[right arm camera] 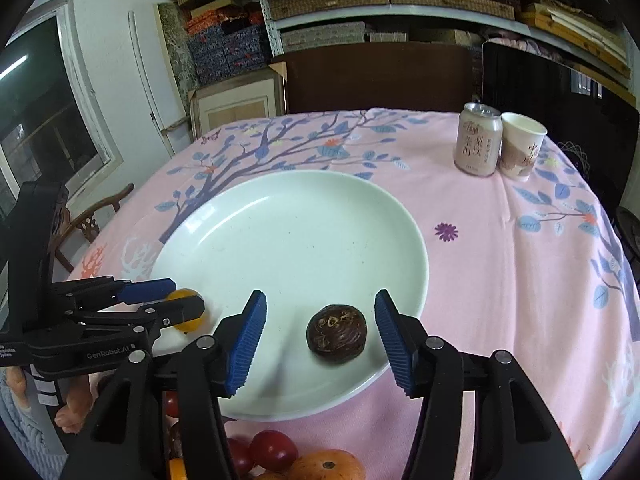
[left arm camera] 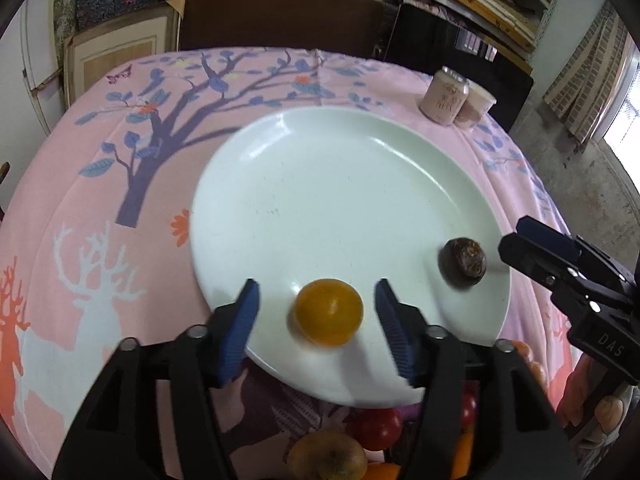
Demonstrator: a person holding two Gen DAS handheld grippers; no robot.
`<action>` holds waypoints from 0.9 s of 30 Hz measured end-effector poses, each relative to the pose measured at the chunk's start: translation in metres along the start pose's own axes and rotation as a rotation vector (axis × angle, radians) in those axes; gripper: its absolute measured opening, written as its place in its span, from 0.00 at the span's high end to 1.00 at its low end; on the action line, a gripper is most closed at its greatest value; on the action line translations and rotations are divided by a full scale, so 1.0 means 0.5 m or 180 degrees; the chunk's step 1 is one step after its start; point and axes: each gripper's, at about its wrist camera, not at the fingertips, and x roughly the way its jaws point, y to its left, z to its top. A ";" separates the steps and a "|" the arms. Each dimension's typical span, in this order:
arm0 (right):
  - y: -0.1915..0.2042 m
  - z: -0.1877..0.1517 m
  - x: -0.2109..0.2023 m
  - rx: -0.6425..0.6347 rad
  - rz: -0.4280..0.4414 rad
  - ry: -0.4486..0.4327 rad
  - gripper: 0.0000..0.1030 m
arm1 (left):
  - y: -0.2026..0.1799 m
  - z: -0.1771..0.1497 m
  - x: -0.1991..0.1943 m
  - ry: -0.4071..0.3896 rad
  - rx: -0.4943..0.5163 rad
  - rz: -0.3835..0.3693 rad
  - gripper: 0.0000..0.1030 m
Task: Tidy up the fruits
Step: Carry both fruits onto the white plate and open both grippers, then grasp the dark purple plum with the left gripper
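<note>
A white plate (left arm camera: 320, 200) (right arm camera: 288, 240) lies on the pink printed tablecloth. On the plate's near part rests an orange fruit (left arm camera: 328, 312) (right arm camera: 188, 316). My left gripper (left arm camera: 316, 286) (right arm camera: 186, 294) stands open around the orange fruit, with a gap on each side. A dark brown wrinkled fruit (right arm camera: 336, 334) (left arm camera: 462, 262) sits on the plate's near right part. My right gripper (right arm camera: 321, 296) (left arm camera: 516, 236) is open around it, and the blue pads do not touch it.
A pink drink can (right arm camera: 478, 140) (left arm camera: 444, 96) and a paper cup (right arm camera: 522, 146) stand at the table's far right. Several red and orange fruits (right arm camera: 276, 450) (left arm camera: 376, 426) lie in a pile under the grippers at the near edge. A wooden chair (right arm camera: 92, 220) stands at the left.
</note>
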 end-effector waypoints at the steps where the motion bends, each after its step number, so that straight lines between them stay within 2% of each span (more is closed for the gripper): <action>1: -0.001 0.000 -0.013 0.0005 0.0019 -0.0054 0.44 | 0.001 -0.003 -0.017 -0.0059 0.0000 0.0025 0.36; 6: -0.004 -0.040 -0.102 -0.0048 -0.0162 -0.0438 0.31 | 0.032 -0.036 -0.072 -0.0233 -0.0073 0.0179 0.35; 7: -0.009 -0.053 -0.118 -0.0024 -0.0185 -0.0505 0.29 | 0.043 -0.049 -0.085 -0.0274 -0.0123 0.0221 0.31; 10: -0.032 -0.105 -0.170 0.0119 -0.0256 -0.0694 0.18 | 0.080 -0.106 -0.127 -0.0421 -0.0293 0.0418 0.22; 12: -0.049 -0.140 -0.197 0.0243 -0.0236 -0.0770 0.12 | 0.099 -0.158 -0.153 -0.0472 -0.0359 0.0471 0.21; 14: -0.064 -0.181 -0.218 0.0358 -0.0237 -0.0821 0.09 | 0.108 -0.212 -0.169 -0.0444 -0.0364 0.0455 0.21; 17: -0.076 -0.227 -0.240 0.0452 -0.0244 -0.0800 0.08 | 0.106 -0.277 -0.180 -0.0369 -0.0259 0.0489 0.21; 20: -0.090 -0.251 -0.245 0.0600 -0.0180 -0.0776 0.04 | 0.085 -0.312 -0.191 -0.0374 -0.0090 0.0511 0.21; 23: -0.101 -0.252 -0.248 0.0704 -0.0158 -0.0837 0.04 | 0.053 -0.319 -0.202 -0.0478 0.0133 0.0550 0.21; 27: -0.104 -0.259 -0.241 0.0758 -0.0141 -0.0789 0.04 | 0.016 -0.327 -0.189 -0.0393 0.0445 0.0569 0.21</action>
